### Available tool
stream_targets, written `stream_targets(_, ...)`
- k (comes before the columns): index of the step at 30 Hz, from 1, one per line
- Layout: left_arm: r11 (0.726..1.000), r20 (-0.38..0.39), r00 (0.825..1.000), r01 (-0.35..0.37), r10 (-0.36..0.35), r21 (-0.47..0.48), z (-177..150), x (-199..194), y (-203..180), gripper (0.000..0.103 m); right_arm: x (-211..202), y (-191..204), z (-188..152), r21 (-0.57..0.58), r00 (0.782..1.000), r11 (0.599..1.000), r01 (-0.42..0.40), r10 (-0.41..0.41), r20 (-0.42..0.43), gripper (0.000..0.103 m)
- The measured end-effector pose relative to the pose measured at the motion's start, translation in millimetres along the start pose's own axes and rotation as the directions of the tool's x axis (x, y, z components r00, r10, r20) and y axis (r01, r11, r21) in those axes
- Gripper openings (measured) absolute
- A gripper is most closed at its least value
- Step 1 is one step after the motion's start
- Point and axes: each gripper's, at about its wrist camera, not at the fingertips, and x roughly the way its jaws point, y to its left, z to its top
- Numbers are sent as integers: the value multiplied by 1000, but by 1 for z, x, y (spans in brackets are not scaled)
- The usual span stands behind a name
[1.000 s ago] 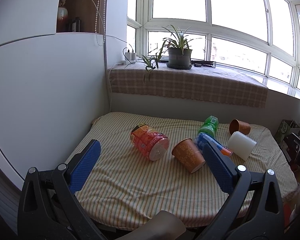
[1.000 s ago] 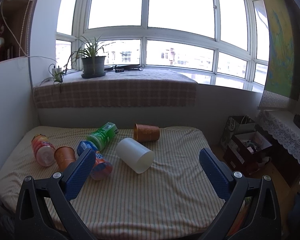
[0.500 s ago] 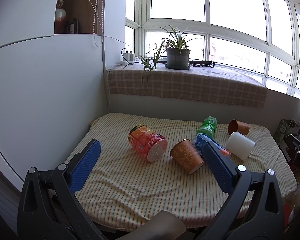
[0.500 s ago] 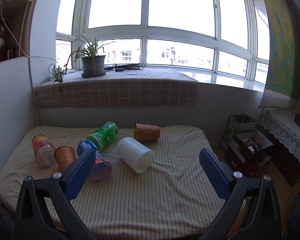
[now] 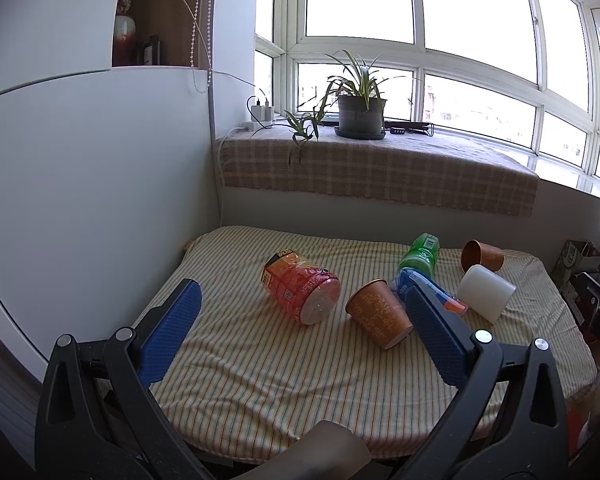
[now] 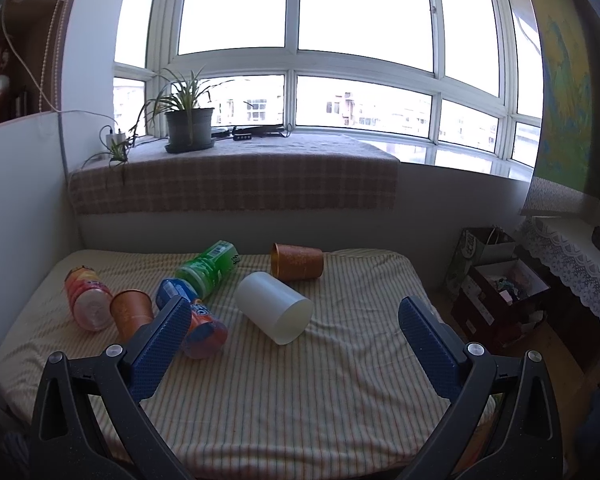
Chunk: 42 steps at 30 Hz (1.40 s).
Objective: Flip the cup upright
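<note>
Several cups lie on their sides on a striped cloth table [image 5: 260, 380]. A white cup [image 6: 274, 307] lies in the middle, also in the left wrist view [image 5: 485, 293]. An orange patterned cup [image 5: 378, 318] lies near the left, also in the right wrist view [image 6: 131, 313]. A brown cup [image 6: 297, 261] lies at the back, also in the left wrist view [image 5: 482, 255]. My left gripper [image 5: 300, 320] is open and empty, in front of the orange cup. My right gripper [image 6: 296, 332] is open and empty, in front of the white cup.
A red bottle [image 5: 300, 292], a green bottle [image 6: 208, 268] and a blue-orange bottle [image 6: 194, 316] lie among the cups. A white wall [image 5: 80, 200] stands left of the table. A windowsill with a potted plant [image 6: 188, 128] is behind. Boxes [image 6: 496, 280] stand on the floor at the right.
The left gripper has pulled back and risen slightly, so the cups sit a little lower in its view. The right gripper has barely moved. Both stay open.
</note>
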Motion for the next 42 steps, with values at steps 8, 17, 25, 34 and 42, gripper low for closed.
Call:
stream_targets(8, 1000, -5, 1000, -1, 1, 1, -1, 3, 4, 103, 3, 1, 0, -4, 1000, 1000, -6, 6, -5, 103)
stream_targets(17, 1000, -20, 1000, -10, 10, 6, 0, 12, 4, 103, 12, 0, 1, -1, 1000, 1000, -8, 8, -18, 103)
stream_targets(25, 1000, -23, 1000, -10, 10, 7, 1, 14, 3, 103, 16, -2, 2, 1, 1000, 1000, -5, 5, -24, 103)
stream_targets(34, 1000, -32, 999, -11, 11, 7, 2, 19, 3, 103, 19, 2, 2, -27, 1000, 1000, -6, 6, -21, 103)
stream_targets(42, 999, -84, 996, 41, -40, 14, 0, 32, 16, 103, 30, 3, 0, -32, 999, 999, -12, 10, -47, 103)
